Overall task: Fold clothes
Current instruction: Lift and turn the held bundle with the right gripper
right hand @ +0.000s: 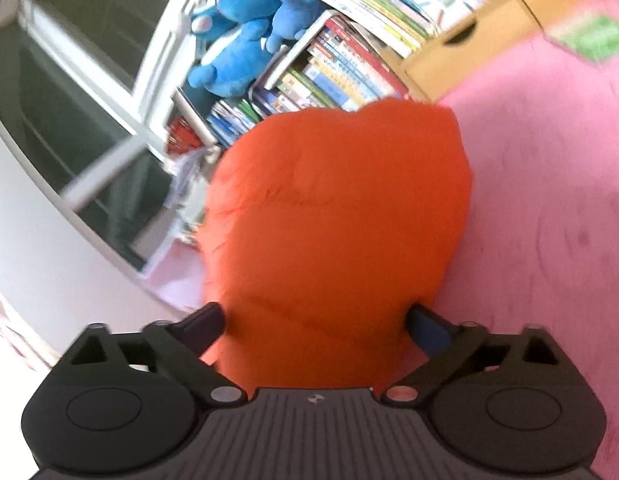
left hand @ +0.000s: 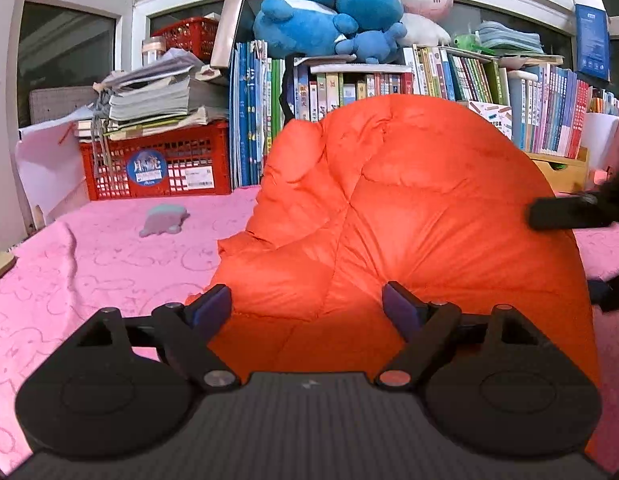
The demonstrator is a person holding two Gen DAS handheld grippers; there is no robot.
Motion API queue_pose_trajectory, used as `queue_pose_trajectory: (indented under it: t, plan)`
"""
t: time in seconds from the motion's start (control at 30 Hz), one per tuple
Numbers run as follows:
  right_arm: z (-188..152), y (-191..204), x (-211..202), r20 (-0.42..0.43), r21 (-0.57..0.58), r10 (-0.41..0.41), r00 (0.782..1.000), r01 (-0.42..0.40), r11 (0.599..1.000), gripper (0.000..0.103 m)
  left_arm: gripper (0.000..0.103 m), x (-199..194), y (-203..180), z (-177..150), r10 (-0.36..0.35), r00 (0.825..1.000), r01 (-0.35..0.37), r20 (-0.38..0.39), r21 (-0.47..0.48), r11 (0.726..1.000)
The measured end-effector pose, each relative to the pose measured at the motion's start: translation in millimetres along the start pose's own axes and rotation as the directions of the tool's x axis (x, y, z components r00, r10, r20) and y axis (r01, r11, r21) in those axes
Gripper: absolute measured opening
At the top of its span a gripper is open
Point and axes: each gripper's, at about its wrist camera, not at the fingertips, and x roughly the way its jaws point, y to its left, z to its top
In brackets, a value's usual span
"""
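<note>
Orange jacket (left hand: 409, 216) lies bunched in a puffy mound on the pink cover (left hand: 89, 272), directly ahead of both grippers. Left gripper (left hand: 307, 306): fingers spread, straddling the near edge, pinching nothing. Right gripper (right hand: 315, 326): spread likewise, fabric between its fingers; view blurred. Judged mid-fold or pressing flat; which one is unclear. Any next grasp calls for closing on an edge.

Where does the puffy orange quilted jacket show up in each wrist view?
Left wrist: the puffy orange quilted jacket fills centre and right, heaped on the pink patterned blanket.
Right wrist: the jacket stands centre frame, between the open fingers, though the view is tilted and blurred.
Shared landmark: the blue plush toys above the row of books.
</note>
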Motion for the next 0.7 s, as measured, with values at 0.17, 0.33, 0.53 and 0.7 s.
queue_pose_trajectory:
  t: [0.17, 0.33, 0.53, 0.7]
  plan:
    - [21, 3, 17, 0.022, -0.025, -0.069, 0.997, 0.069, 0.997, 0.103, 0.085, -1, 4, -1, -0.012, 1.0, 0.012, 0.0, 0.003, 1.0]
    - [6, 45, -15, 0.416, -0.604, -0.178, 0.892, 0.417, 0.679, 0.103, 0.084, -6, 4, 2, -0.022, 1.0, 0.022, 0.015, 0.027, 0.999]
    - [-76, 64, 3, 0.374, -0.809, 0.298, 0.878, 0.466, -0.359, 0.103, 0.084, -2, -9, 6, 0.01, 1.0, -0.014, 0.029, 0.114, 0.993]
    - [-61, 68, 20, 0.251, -0.844, 0.33, 0.91, 0.373, -0.385, 0.103, 0.086, 6, -4, 2, 0.008, 1.0, -0.007, -0.007, 0.101, 0.995]
